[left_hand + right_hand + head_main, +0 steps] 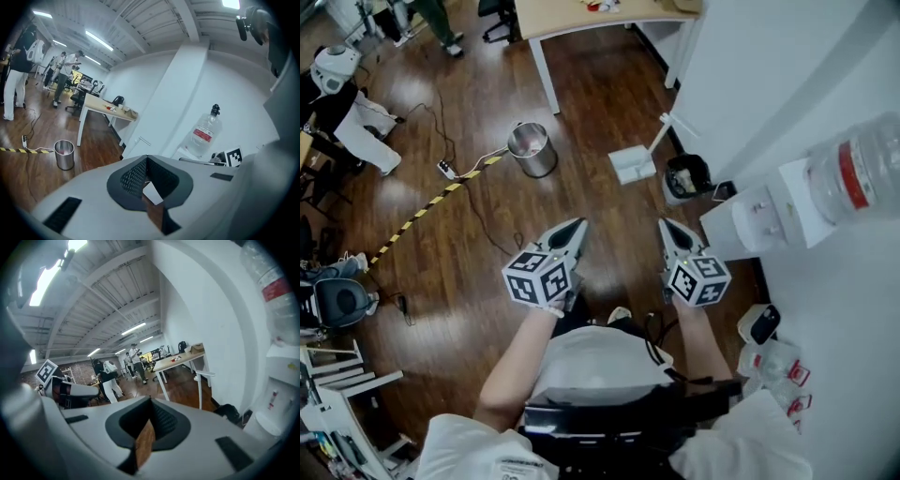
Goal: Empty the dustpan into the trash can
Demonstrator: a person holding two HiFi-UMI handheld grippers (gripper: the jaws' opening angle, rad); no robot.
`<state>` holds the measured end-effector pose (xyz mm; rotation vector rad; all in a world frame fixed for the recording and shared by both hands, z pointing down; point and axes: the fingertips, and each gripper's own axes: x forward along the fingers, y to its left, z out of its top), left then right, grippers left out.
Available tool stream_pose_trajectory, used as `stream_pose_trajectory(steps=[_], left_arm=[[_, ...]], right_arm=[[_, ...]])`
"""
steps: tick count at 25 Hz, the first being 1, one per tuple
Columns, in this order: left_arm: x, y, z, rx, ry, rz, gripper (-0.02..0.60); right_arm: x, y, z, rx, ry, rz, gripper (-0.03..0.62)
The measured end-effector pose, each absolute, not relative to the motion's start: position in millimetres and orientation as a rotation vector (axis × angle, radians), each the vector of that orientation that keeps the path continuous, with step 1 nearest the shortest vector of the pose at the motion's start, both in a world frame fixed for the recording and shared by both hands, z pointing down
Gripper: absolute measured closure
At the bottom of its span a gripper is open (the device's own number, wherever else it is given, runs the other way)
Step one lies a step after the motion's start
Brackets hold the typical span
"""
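Note:
A white dustpan [632, 165] stands on the wood floor by the wall, its long handle [660, 131] leaning up against the wall. Just right of it is a small black trash can [687, 175], which also shows in the right gripper view as the trash can [229, 412] low at the right. My left gripper [574, 227] and right gripper [668, 228] are held side by side in front of me, well short of both. Both are shut with nothing in them. The left gripper [146, 158] and right gripper [150, 401] show jaws that meet at the tips.
A shiny metal bin [532, 148] stands left of the dustpan, beside a power strip and yellow-black floor tape [420, 212]. A water dispenser [757, 221] with a bottle [857, 172] is against the wall at right. A table [600, 15] stands farther off. People stand at the far left.

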<state>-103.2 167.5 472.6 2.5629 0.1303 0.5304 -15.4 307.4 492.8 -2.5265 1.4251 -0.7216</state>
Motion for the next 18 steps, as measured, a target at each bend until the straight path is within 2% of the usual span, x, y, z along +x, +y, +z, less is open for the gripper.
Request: stream_pose_trajectory(steps=[8, 18], left_arm=[[-148.2, 192.6, 470.7, 2.564, 0.32, 0.59, 0.594], [-237.9, 139.7, 470.6, 2.514, 0.379, 0.553, 0.593]], right_arm=[[-84.2, 356.2, 493.5, -2.574, 1.162, -0.72, 0.594], [-190.4, 279.2, 471.5, -2.569, 1.155, -0.706, 0.594]])
